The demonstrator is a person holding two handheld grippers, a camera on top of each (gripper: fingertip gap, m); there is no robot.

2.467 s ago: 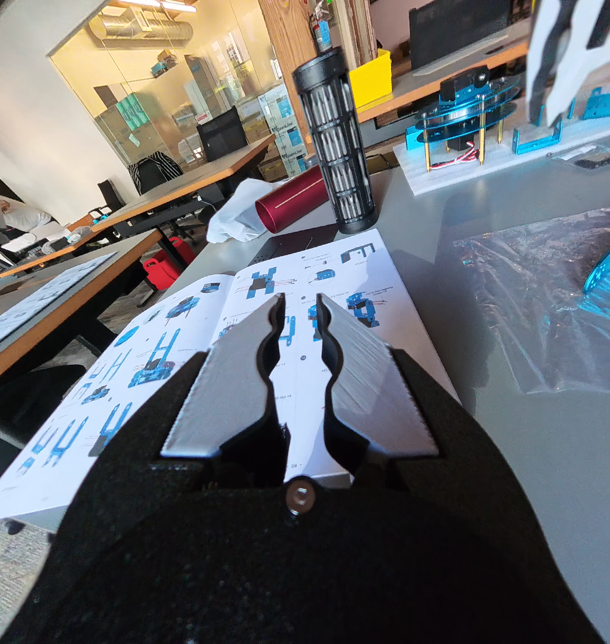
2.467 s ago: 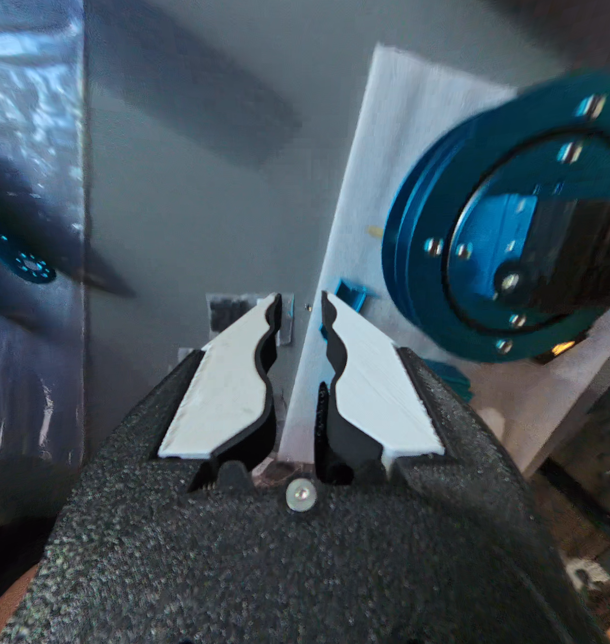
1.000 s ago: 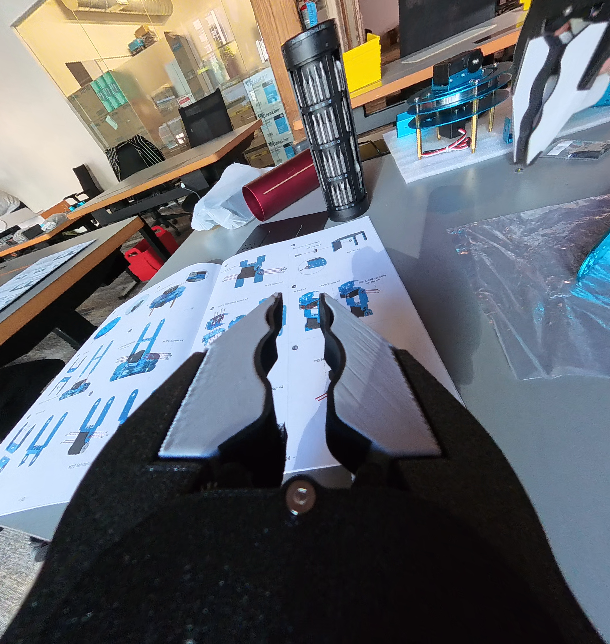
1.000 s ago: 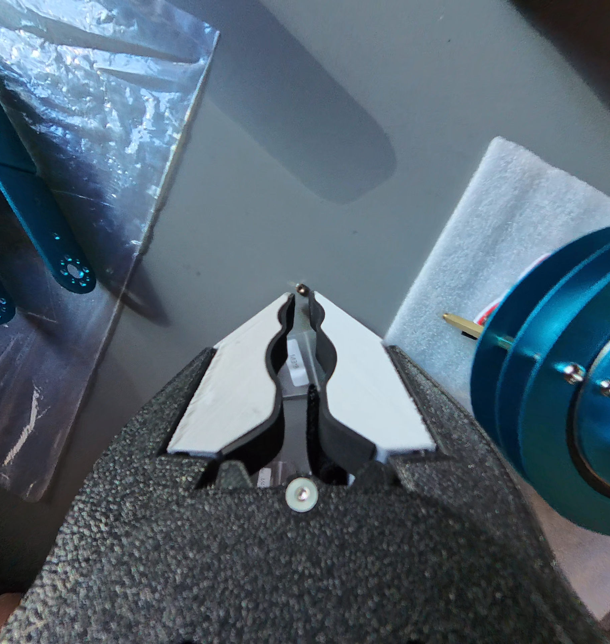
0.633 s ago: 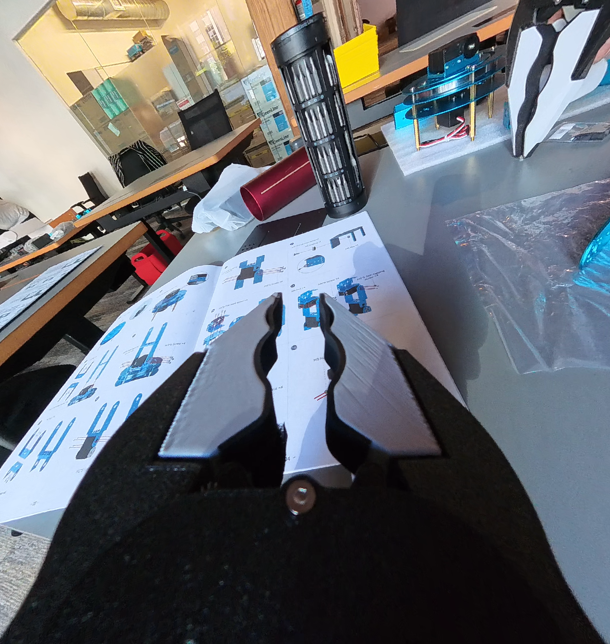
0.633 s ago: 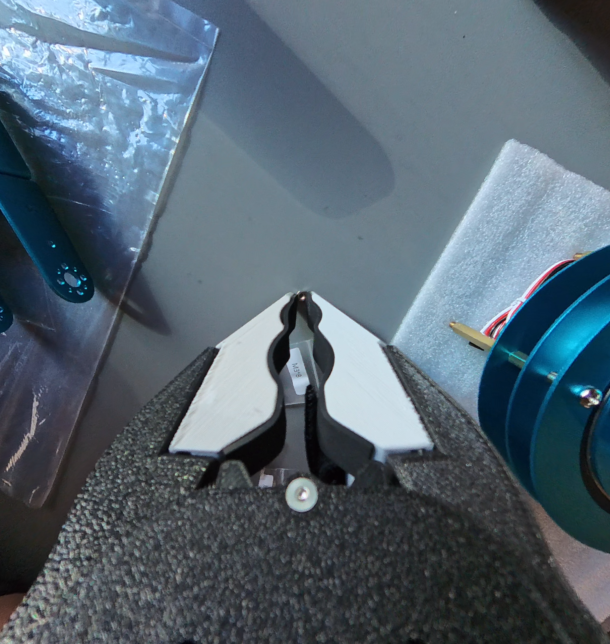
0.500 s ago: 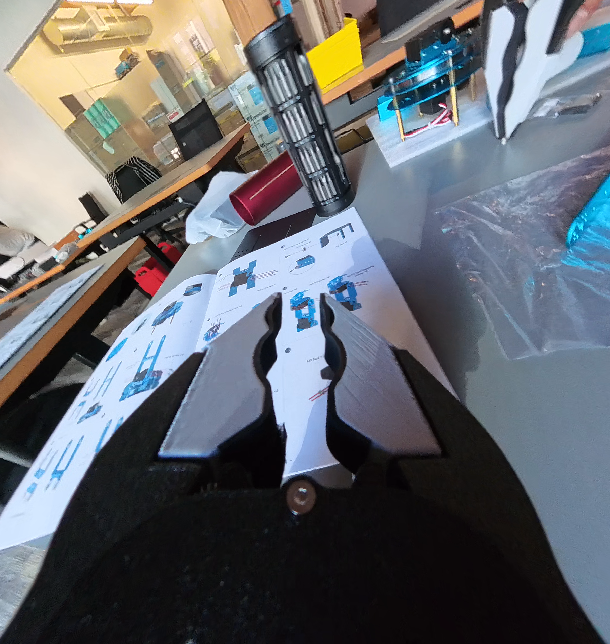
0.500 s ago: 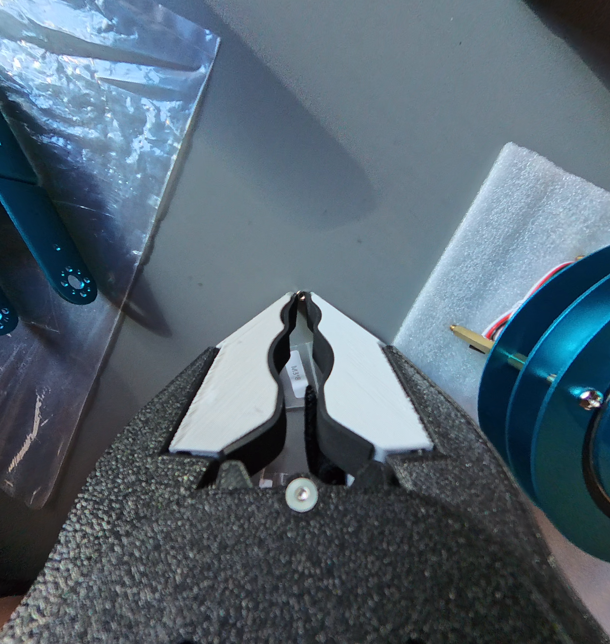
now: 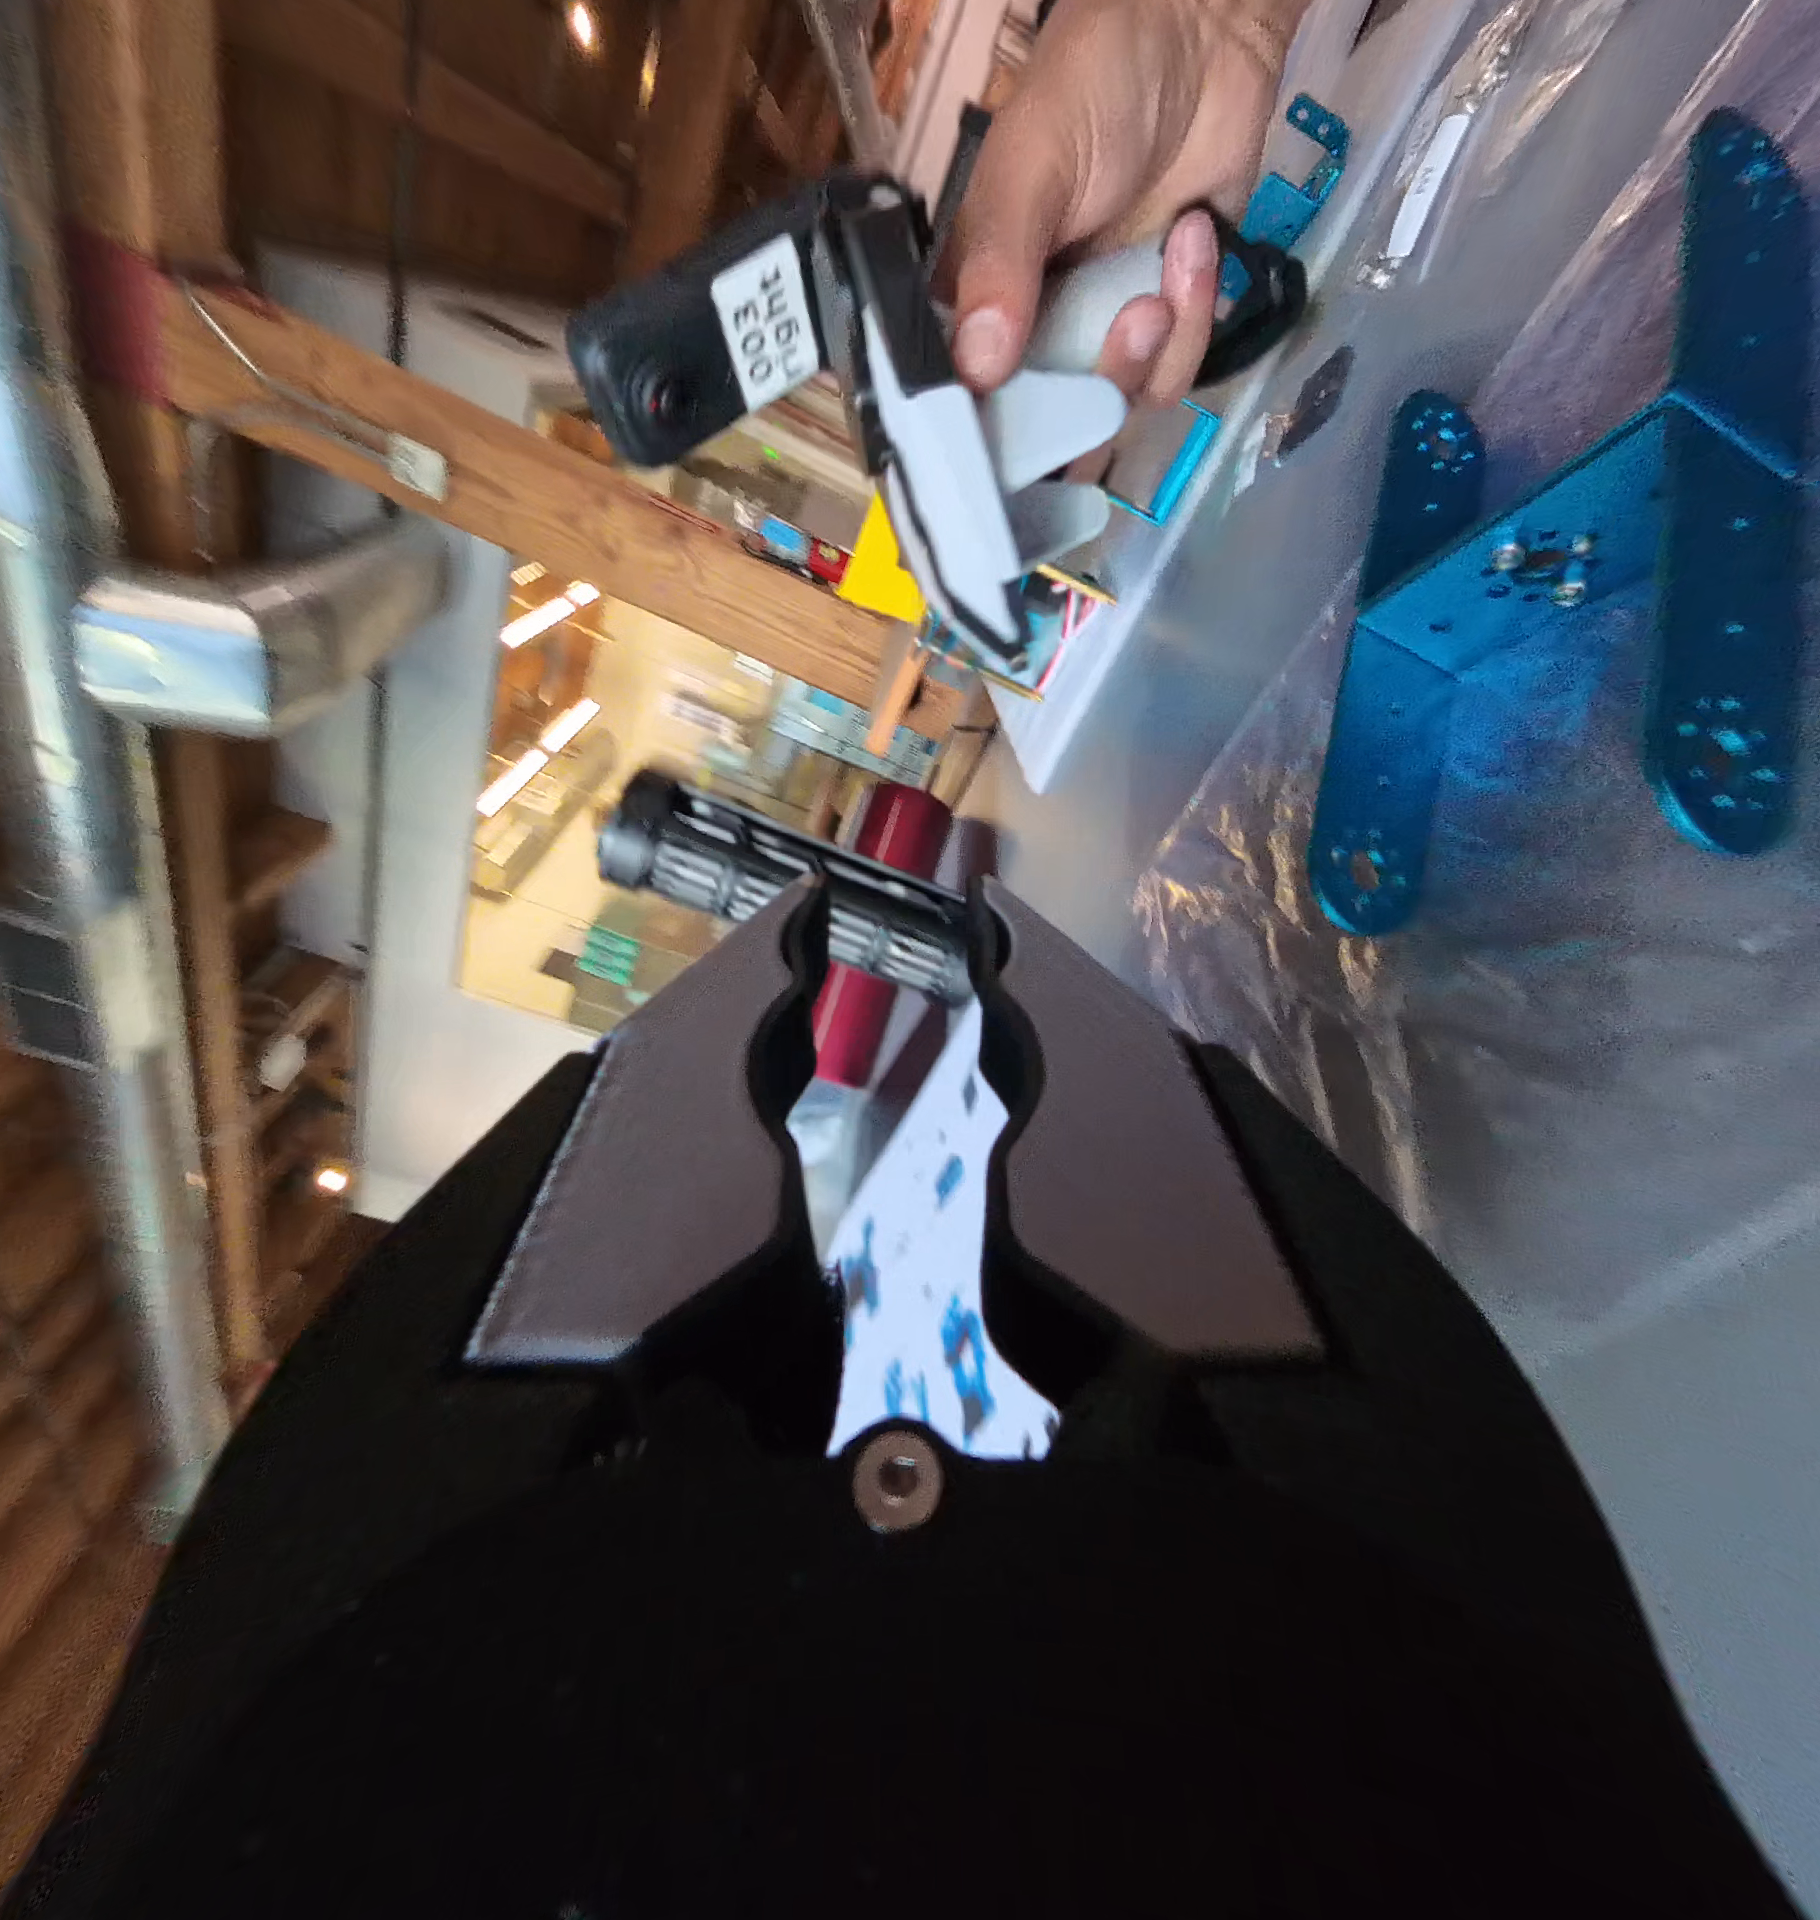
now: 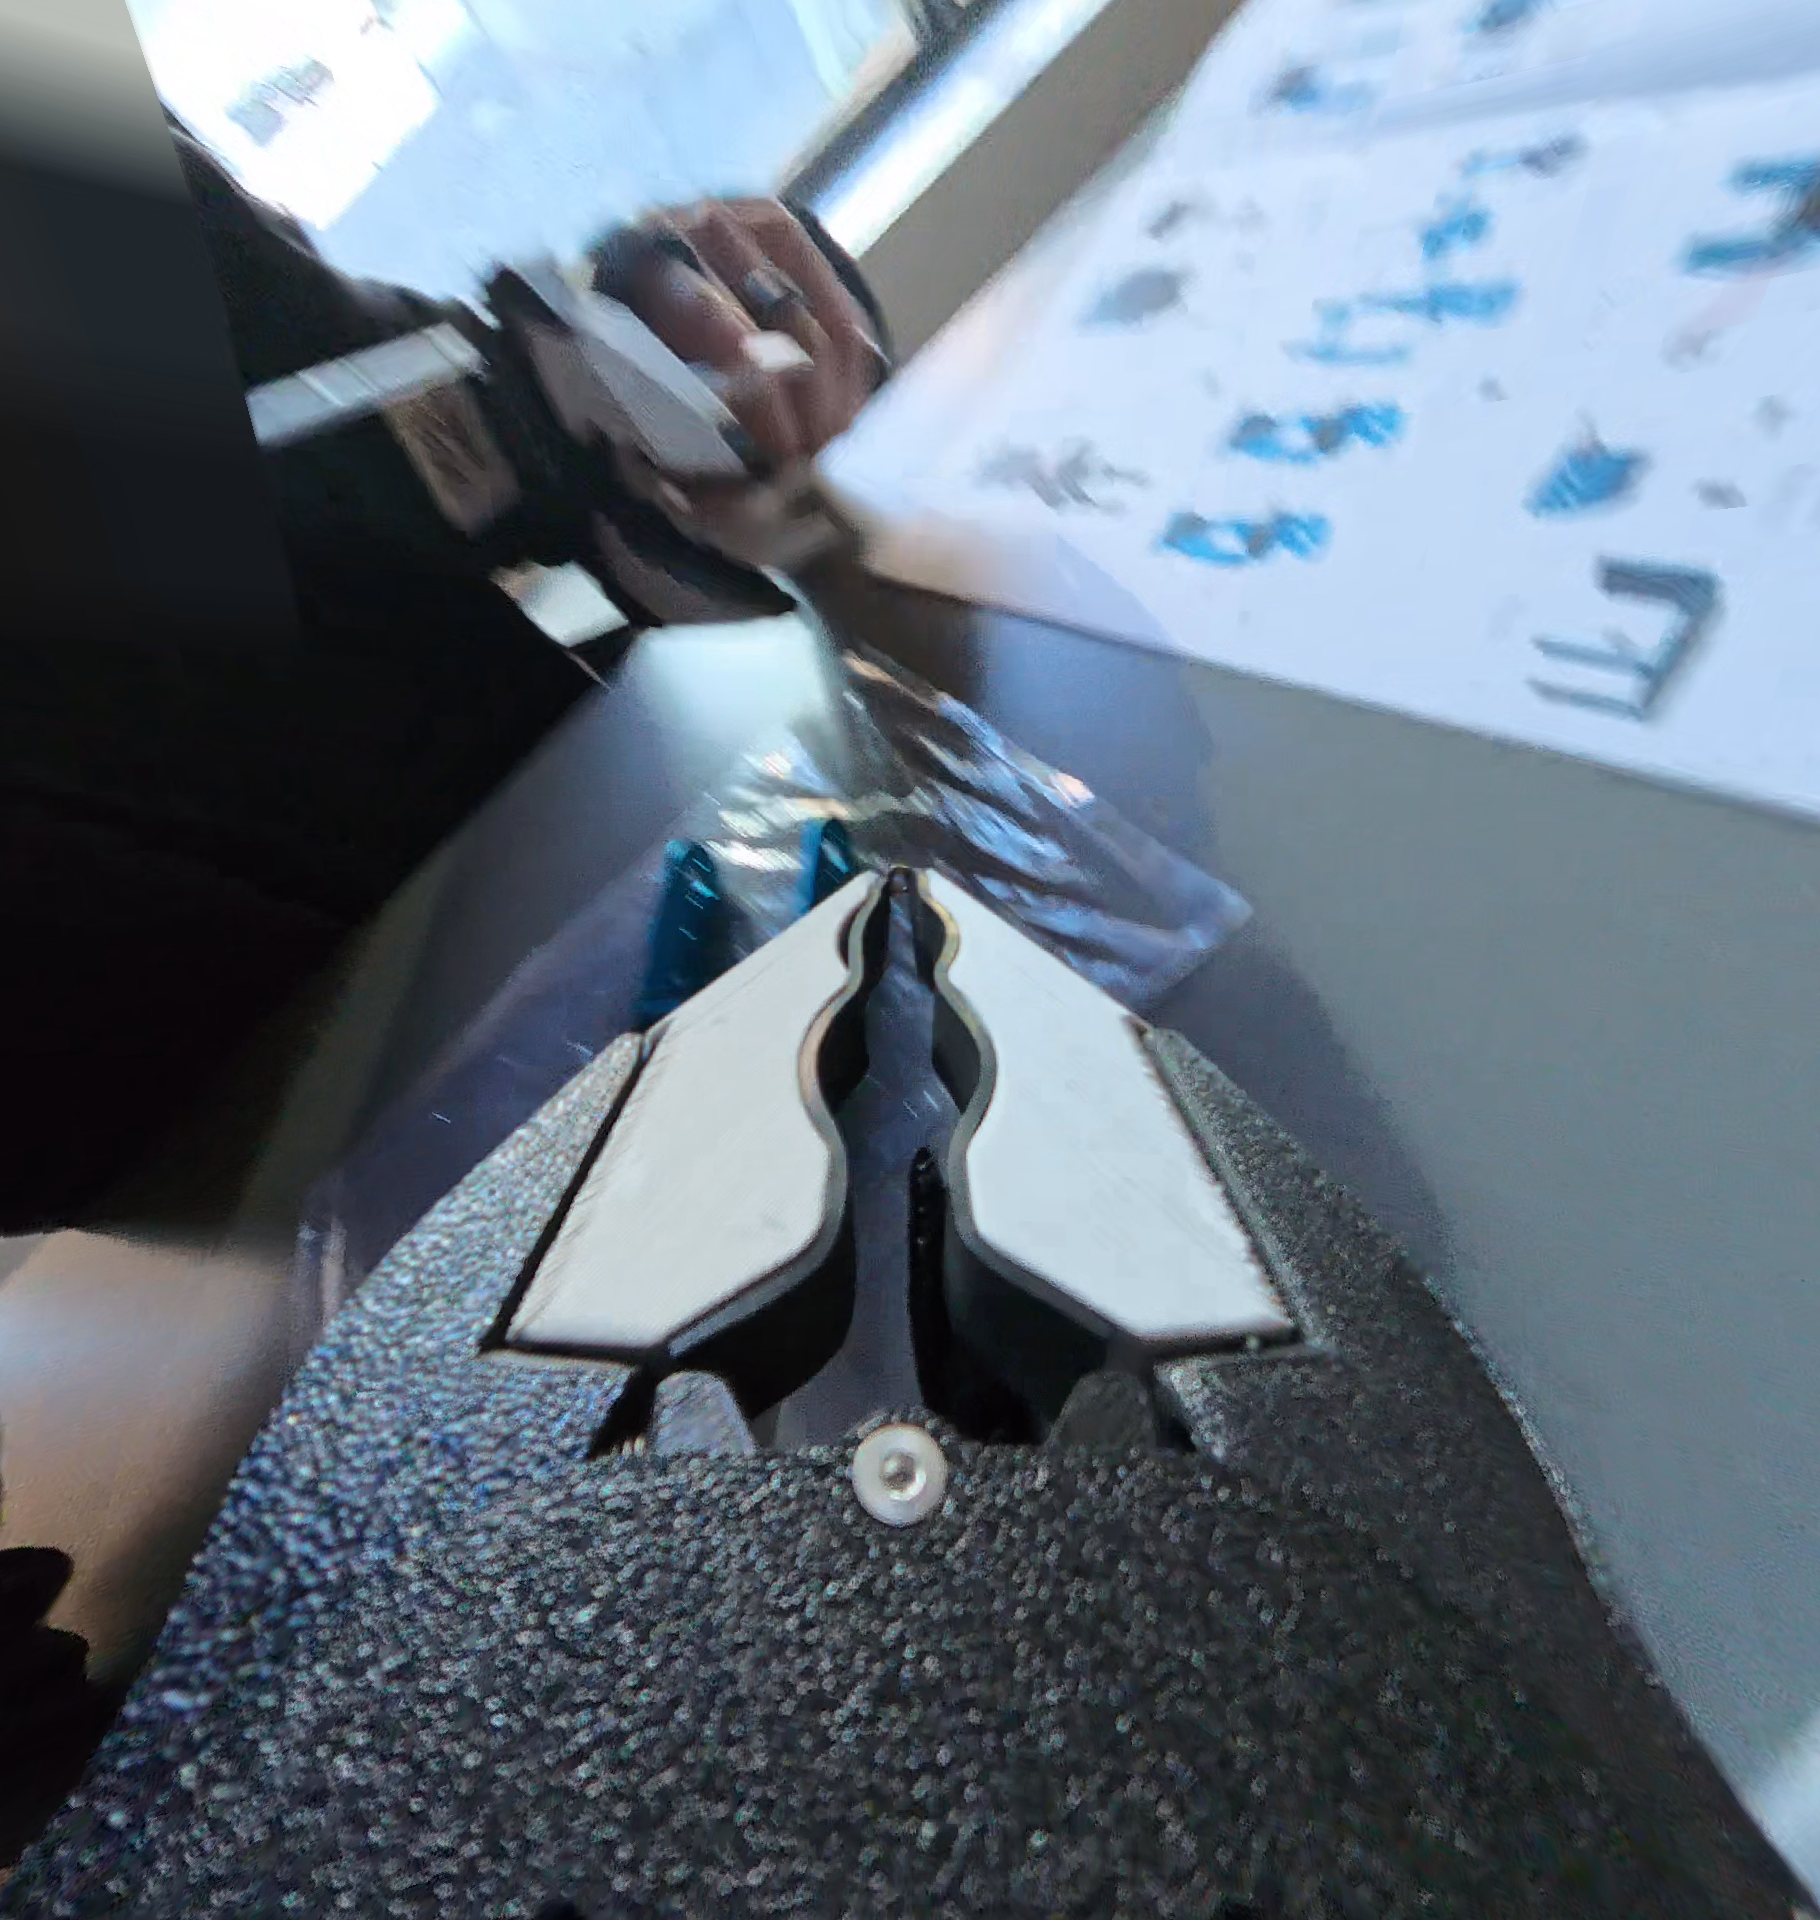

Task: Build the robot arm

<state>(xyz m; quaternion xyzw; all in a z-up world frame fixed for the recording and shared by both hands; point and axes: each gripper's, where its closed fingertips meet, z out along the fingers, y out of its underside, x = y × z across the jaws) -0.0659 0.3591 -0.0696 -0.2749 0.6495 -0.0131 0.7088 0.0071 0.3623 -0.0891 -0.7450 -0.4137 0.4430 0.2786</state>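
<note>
My left gripper (image 9: pixel 893 902) is rolled sideways above the grey table (image 9: pixel 1664 1299), fingers released with a plain gap and nothing between them. Through that gap I see the black slotted cylinder (image 9: pixel 781 899), with the red tube (image 9: pixel 870 966) behind it and the white instruction booklet (image 9: pixel 932 1299) toward 6 o'clock. At 2 o'clock the blue metal bracket (image 9: pixel 1571 582) lies on clear plastic wrap (image 9: pixel 1301 935).

At 12 o'clock a hand (image 9: pixel 1103 177) holds my right gripper (image 10: pixel 898 883). Its tips are clenched almost together on a tiny dark part I cannot identify. Just beyond them lies the wrap, booklet at 1 o'clock. Both views are motion-blurred.
</note>
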